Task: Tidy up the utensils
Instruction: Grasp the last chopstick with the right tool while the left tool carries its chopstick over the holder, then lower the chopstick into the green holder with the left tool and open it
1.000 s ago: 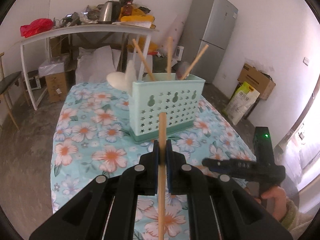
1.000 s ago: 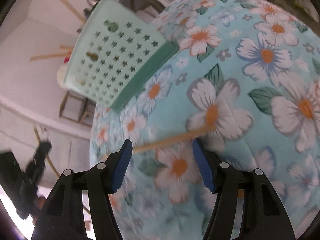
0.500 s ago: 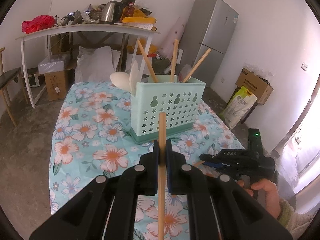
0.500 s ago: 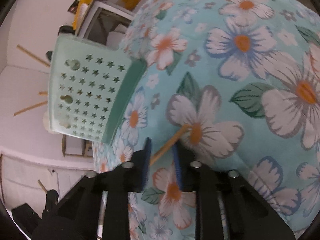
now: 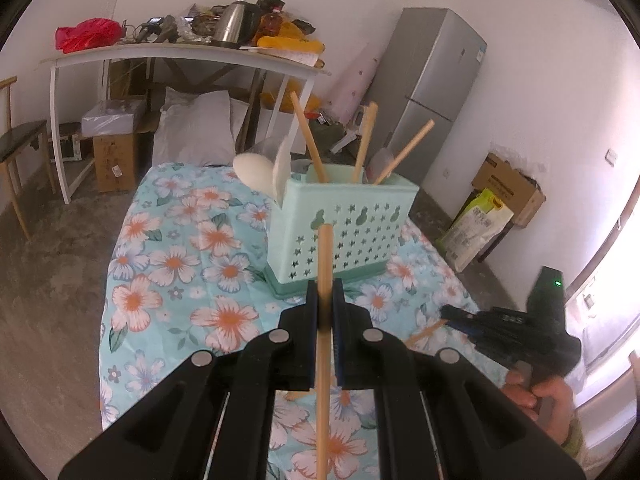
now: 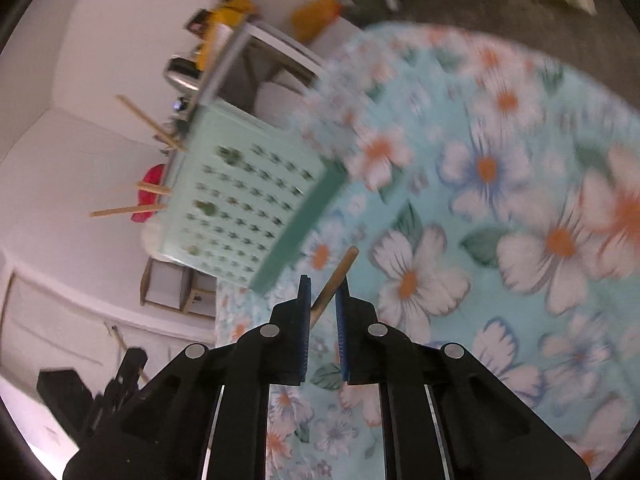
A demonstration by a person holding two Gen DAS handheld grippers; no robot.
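Each gripper (image 5: 326, 300) clamps a chopstick (image 5: 324, 264) (right gripper's (image 6: 323, 300) jaws closing on its own chopstick (image 6: 334, 280)), apparently bound for the basket (image 5: 344, 228).

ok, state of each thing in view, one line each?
left tongs: shut on an upright wooden stick.
right tongs: closing on a second wooden stick, which sits between the pads.
utensil holder: upright on the floral cloth, three wooden handles sticking out.
white spoons: leaning out at the holder's left end.
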